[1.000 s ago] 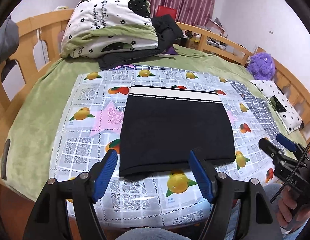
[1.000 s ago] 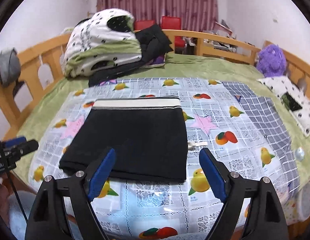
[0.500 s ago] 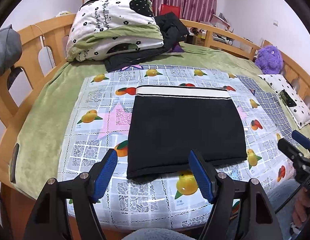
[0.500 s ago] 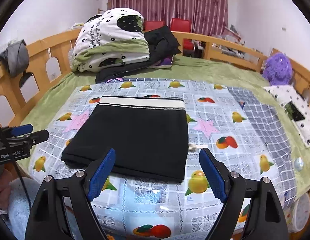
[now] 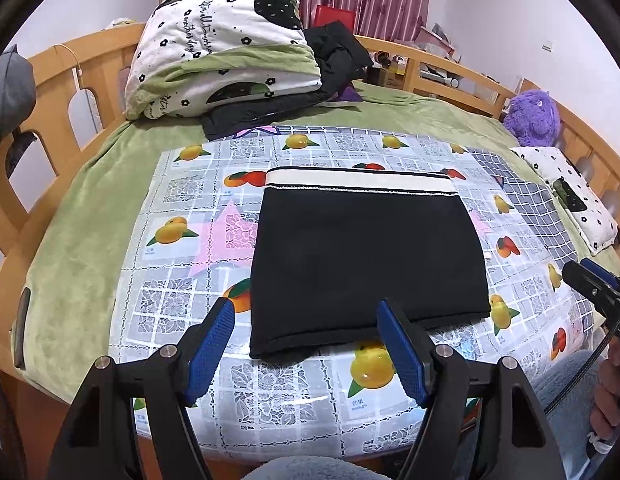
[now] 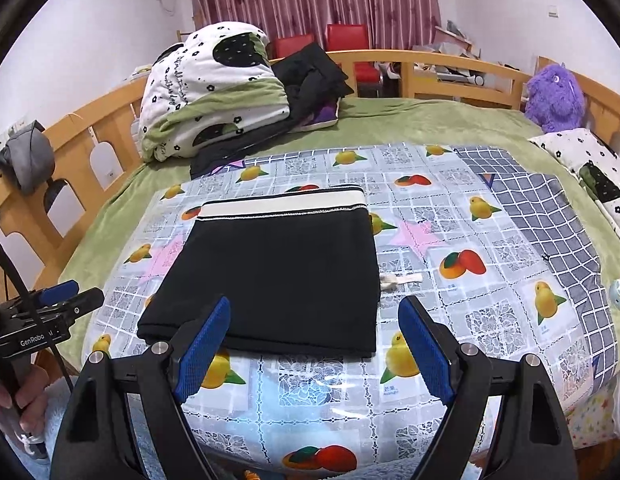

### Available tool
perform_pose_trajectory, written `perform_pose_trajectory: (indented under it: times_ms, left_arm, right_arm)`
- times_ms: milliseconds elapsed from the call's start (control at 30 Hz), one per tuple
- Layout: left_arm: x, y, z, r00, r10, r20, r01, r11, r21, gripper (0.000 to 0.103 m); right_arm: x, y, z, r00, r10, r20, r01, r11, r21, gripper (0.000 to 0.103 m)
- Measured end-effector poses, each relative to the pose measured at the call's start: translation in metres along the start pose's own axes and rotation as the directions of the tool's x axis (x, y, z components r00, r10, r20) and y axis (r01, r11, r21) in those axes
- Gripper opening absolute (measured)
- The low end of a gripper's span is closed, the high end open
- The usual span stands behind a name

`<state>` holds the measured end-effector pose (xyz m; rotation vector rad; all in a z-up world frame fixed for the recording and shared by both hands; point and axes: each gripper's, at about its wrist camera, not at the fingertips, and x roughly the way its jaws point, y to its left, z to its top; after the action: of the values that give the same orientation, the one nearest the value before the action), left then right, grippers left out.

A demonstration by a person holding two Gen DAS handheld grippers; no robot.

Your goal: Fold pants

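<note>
While both claws hung spread wide and held nothing, the left claw [image 5: 305, 344] sat just short of the near edge of the pants [image 5: 362, 264], its blue pads [image 5: 211, 350] clear of the cloth. The right claw [image 6: 314, 344] hovered likewise at the near edge, one pad [image 6: 201, 346] in front of the black fabric and the other over the fruit-print cover [image 6: 490, 312]. The pants lay folded into a flat black rectangle in the middle of that cover, the white waistband [image 5: 358, 180] at the far side. A small white scrap [image 6: 400, 280] lay just beside their right edge. Farther out, on the green bed [image 5: 77, 248], a rolled quilt [image 5: 225, 52] rested on dark clothes [image 5: 338, 56], and a purple plush toy [image 6: 554, 94] sat by the wooden rail [image 6: 442, 64].
</note>
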<state>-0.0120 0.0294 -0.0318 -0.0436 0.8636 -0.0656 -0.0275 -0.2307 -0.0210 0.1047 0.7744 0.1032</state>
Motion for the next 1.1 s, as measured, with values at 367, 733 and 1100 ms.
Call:
perform_pose_trajectory:
  times_ms: [367,733,1100]
  left_arm:
    - [0.002,-0.002,-0.001,1.000,-0.003,0.000,0.003,1.000,0.010,0.072]
    - [0.000,-0.008,-0.002,1.000,0.006,0.004,-0.006,1.000,0.021,0.072]
    - [-0.003,-0.015,-0.001,1.000,0.014,0.008,-0.014,0.999,0.034,0.072]
  right_arm:
    - [-0.001,0.005,0.000,1.000,0.002,-0.002,-0.002,1.000,-0.011,0.085]
    - [-0.007,0.009,-0.001,1.000,-0.019,0.015,0.020,1.000,-0.023,0.085]
    - [-0.009,0.002,-0.005,0.999,-0.044,0.005,0.044,0.999,-0.010,0.085]
